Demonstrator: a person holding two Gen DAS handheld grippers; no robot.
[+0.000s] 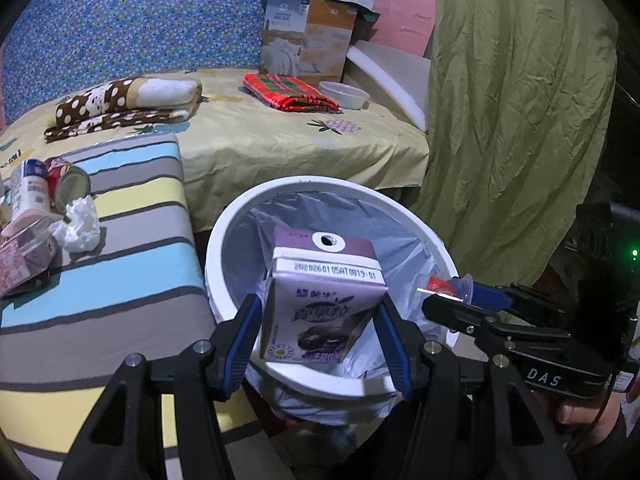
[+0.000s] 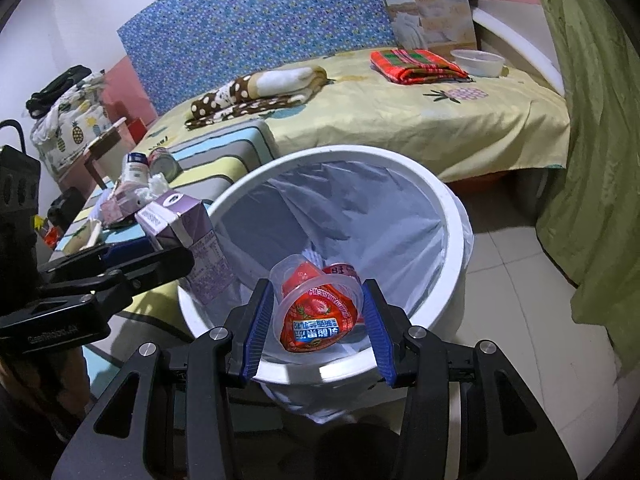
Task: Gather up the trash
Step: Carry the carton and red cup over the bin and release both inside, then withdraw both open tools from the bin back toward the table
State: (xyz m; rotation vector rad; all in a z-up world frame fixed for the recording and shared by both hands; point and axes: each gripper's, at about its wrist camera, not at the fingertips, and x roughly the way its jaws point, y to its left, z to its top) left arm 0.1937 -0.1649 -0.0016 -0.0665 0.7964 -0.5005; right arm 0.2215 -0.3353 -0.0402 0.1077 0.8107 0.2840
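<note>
The purple rectangular cardboard drink carton point(image 1: 320, 304) was pinched upright between the blue pads of the left tool point(image 1: 318, 344), hanging over the mouth of the round white plastic bin point(image 1: 218, 240) lined with a pale translucent bag. Just beside it, the right tool point(image 2: 318, 326) pinched a clear plastic cup with a red strawberry-printed foil lid point(image 2: 320, 312), tilted on its side, also above the bin's opening. In the left wrist view the right tool's fingers reached in from the right, over the bin's rim.

Both pieces seemed to be at the drop step: carried to the bin and not yet let go. The next move probably called for spreading each tool so carton and cup fell inside the liner, with both kept clear of the rim first.

More trash waited on the striped cushioned bench point(image 1: 132, 208) left of the bin: a crumpled white tissue point(image 1: 80, 224), a white bottle point(image 1: 28, 192), a red tin can on its side point(image 1: 70, 184) and a pink carton point(image 1: 24, 256). Behind lay the bed with a yellow sheet point(image 1: 280, 140).
</note>
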